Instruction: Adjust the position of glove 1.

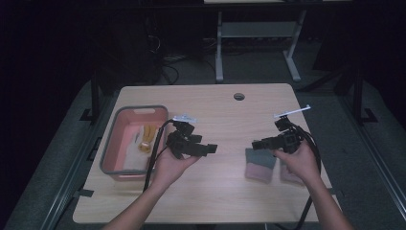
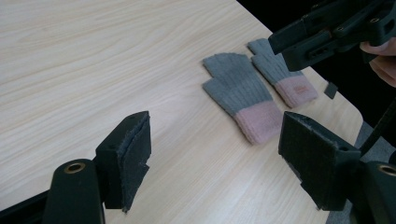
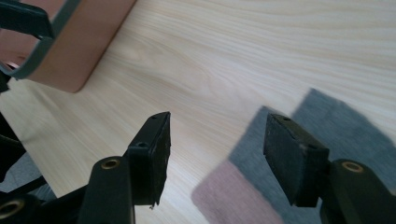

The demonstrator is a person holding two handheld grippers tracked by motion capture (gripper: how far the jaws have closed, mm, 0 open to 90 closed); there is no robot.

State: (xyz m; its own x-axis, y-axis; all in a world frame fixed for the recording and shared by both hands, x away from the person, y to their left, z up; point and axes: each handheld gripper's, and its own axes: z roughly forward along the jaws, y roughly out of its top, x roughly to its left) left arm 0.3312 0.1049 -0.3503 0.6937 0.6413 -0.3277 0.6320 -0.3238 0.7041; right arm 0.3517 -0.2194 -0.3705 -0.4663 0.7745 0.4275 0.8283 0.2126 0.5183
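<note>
Presently catalogued, one wooden desk (image 1: 210,201) with a round hole (image 1: 239,96) near its far edge, pale grain bare across its middle and far half

Item: left tongs (image 1: 209,149), held in the left hand (image 1: 168,165) above the desk just right of the basin, jaws spread with nothing between them; in the left gripper view the felt-like pads (image 2: 137,156) stood wide apart over bare wood

Item: right tongs (image 1: 257,143), held in the right hand (image 1: 299,160) over the gloves, jaws likewise spread and empty, pointing toward the left tongs with a clear gap of desk between the two

Item: pair of fingerless gloves, grey with pink cuffs, lying flat side by side near the desk's right front corner; nearer glove (image 2: 240,95), farther glove (image 2: 282,72) close to the right edge. The farther one bore a small pink label (image 2: 297,88); its lettering was too small to read

Item: pink basin with grey rim (image 1: 134,109) at the left edge, holding a yellow object (image 1: 146,139), unidentifiable

Front strip of desk open between the forearms
</note>
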